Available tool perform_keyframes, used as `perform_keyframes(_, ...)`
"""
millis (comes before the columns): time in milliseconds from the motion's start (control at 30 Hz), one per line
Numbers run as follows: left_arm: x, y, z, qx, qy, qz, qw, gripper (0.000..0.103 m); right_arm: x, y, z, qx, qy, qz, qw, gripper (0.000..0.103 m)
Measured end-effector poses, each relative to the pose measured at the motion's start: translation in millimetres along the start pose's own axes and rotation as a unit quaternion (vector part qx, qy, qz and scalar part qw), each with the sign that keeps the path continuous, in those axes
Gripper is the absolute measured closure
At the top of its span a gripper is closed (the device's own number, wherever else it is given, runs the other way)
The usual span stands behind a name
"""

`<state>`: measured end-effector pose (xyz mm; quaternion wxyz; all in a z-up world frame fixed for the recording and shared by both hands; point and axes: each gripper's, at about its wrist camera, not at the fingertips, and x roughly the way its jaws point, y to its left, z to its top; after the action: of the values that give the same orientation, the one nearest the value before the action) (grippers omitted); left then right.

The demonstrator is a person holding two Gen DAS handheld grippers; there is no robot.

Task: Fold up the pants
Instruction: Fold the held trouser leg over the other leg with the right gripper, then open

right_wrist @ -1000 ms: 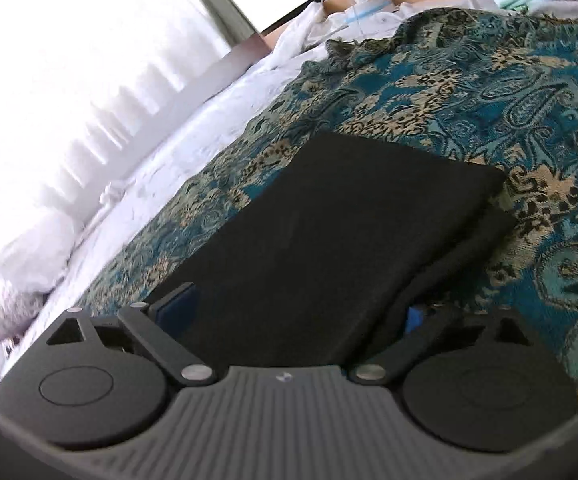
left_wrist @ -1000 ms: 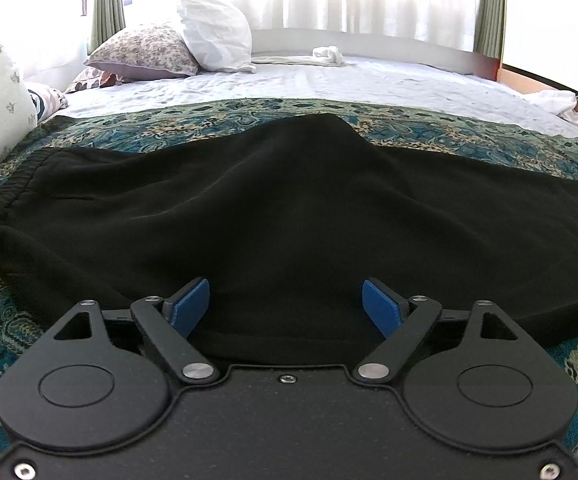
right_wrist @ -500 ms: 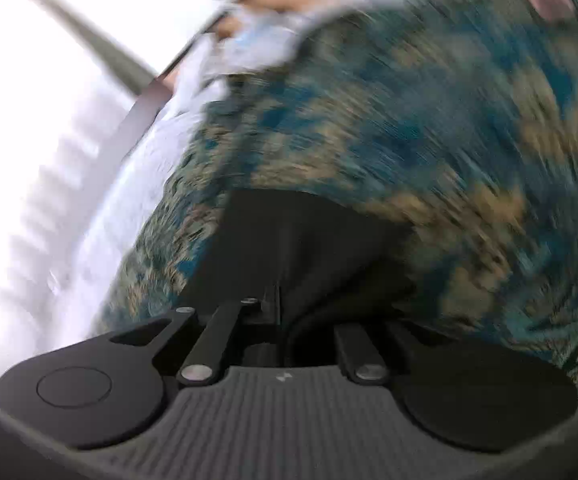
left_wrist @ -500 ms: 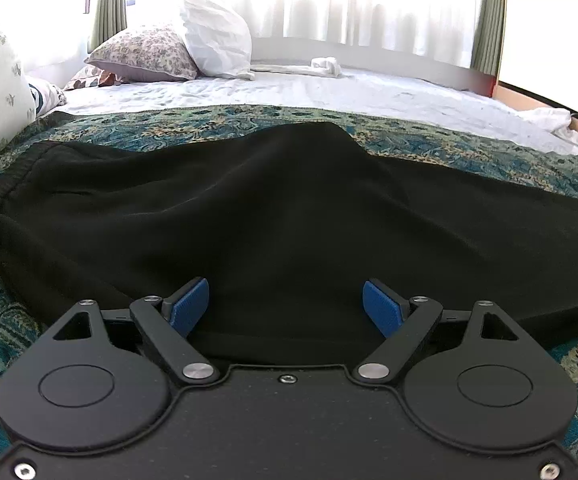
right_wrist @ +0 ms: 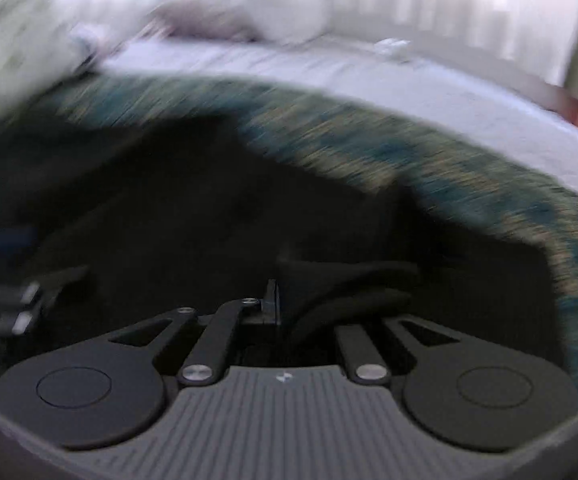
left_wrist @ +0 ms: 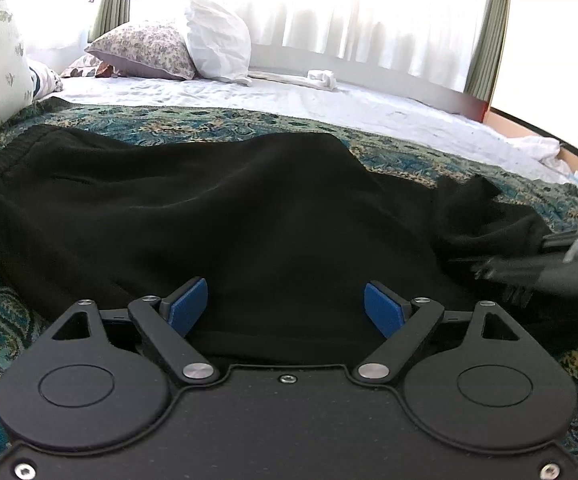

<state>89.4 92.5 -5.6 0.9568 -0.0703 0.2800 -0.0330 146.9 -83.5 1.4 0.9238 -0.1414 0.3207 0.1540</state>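
Moved since earlier frame: right tongs [right_wrist: 277, 300] have swung from the leg end to a spot beside the left tongs [left_wrist: 285, 308], dragging a fold of cloth along; the left view is barely altered.
Item: black pants [left_wrist: 229, 216], spread sideways on the patterned bedspread [left_wrist: 209, 124] of the bed, waistband at far left.
Left tongs: wide apart, blue pads [left_wrist: 187, 308] resting over the near edge of the cloth, gripping nothing.
Right tongs: clamped tight on a bunched leg end.
Handling: soft, limp, fairly thick knit; it looks light and prone to sag and wrinkle. Best taken at hems, waistband or a folded edge.
Left view only: waistband, pillows [left_wrist: 145, 48], sharp detail, right tongs blurred at the right margin.
Right view only: the pinch itself, though motion-smeared.
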Motion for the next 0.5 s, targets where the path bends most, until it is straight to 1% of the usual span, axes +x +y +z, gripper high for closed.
perform_keyframes(33,0,0,0,0.0,0.0,-0.002,1.0,0.016,-3,8,-2,-0.022,-0.005,-0.01,1.0,0.095)
perform_keyframes(100,1,-1,-1,0.001,-0.001,-0.002,1.0,0.015,-12,11,-3,-0.028,-0.004,-0.005,1.0,0.093)
perform_keyframes(133,1,-1,-1,0.003,-0.001,-0.002,1.0,0.014,-16,6,-3,-0.024,-0.004,0.001,1.0,0.083)
perform_keyframes(167,1,-1,-1,0.003,-0.001,-0.002,1.0,0.014,-19,1,-4,-0.022,-0.005,0.007,1.0,0.068)
perform_keyframes(200,1,-2,-1,0.003,-0.002,-0.002,1.0,0.014,-25,-1,-7,-0.025,-0.009,0.018,0.999,0.065)
perform_keyframes(267,2,-2,0,0.001,-0.002,-0.003,1.0,0.014,-34,-1,-12,-0.033,-0.011,0.035,0.999,0.043)
perform_keyframes(367,0,2,1,-0.009,-0.003,-0.011,0.9999,0.014,-47,4,-23,-0.039,-0.017,0.059,0.997,0.035)
perform_keyframes(500,-8,16,5,-0.05,-0.008,-0.036,0.9981,0.014,-69,-1,-30,-0.033,-0.039,0.069,0.996,0.029)
